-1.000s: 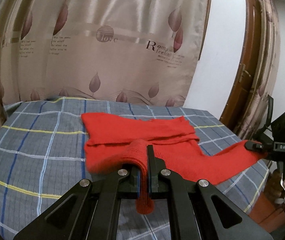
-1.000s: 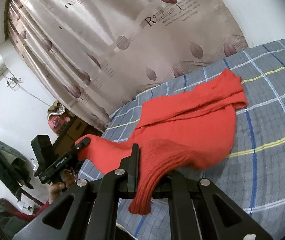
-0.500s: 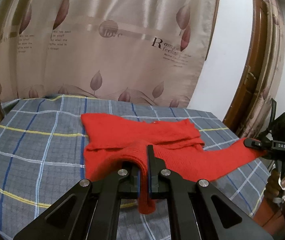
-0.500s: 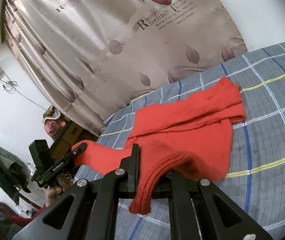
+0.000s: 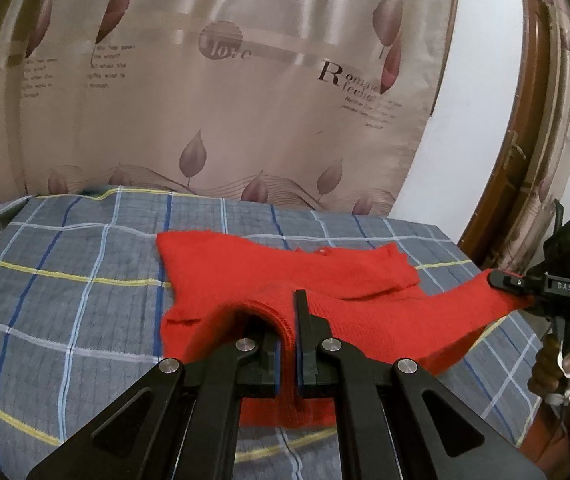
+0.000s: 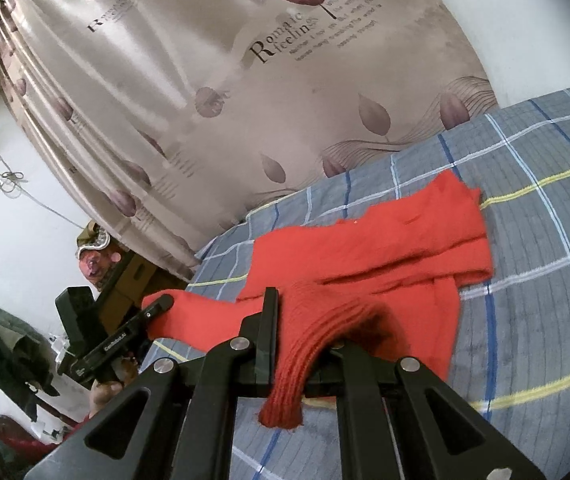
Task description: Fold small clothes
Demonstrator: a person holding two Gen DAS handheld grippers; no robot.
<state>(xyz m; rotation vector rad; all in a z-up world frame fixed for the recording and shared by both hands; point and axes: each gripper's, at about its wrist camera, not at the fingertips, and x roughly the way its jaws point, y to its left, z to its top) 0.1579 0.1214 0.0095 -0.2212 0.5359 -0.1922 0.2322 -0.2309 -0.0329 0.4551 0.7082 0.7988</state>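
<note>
A red knitted garment [image 5: 285, 268] lies partly folded on a grey plaid bed cover [image 5: 65, 280]. My left gripper [image 5: 287, 320] is shut on the ribbed near edge of the garment and holds it lifted. My right gripper [image 5: 501, 280] shows at the right, shut on the other near corner, stretched out to the side. In the right wrist view my right gripper [image 6: 305, 320] is shut on ribbed red knit [image 6: 317, 344], and my left gripper [image 6: 161, 304] holds the garment's other corner at the left. The far half of the garment [image 6: 405, 232] rests on the bed cover [image 6: 545, 240].
A beige curtain [image 5: 245, 100] with leaf prints hangs behind the bed. A wooden door frame [image 5: 525, 140] stands at the right. Cardboard boxes and clutter [image 6: 125, 280] sit beyond the bed's left side in the right wrist view.
Both grippers have risen and moved forward over the bed with the near edge of the garment, carrying it towards the far half. Both grips are unchanged.
</note>
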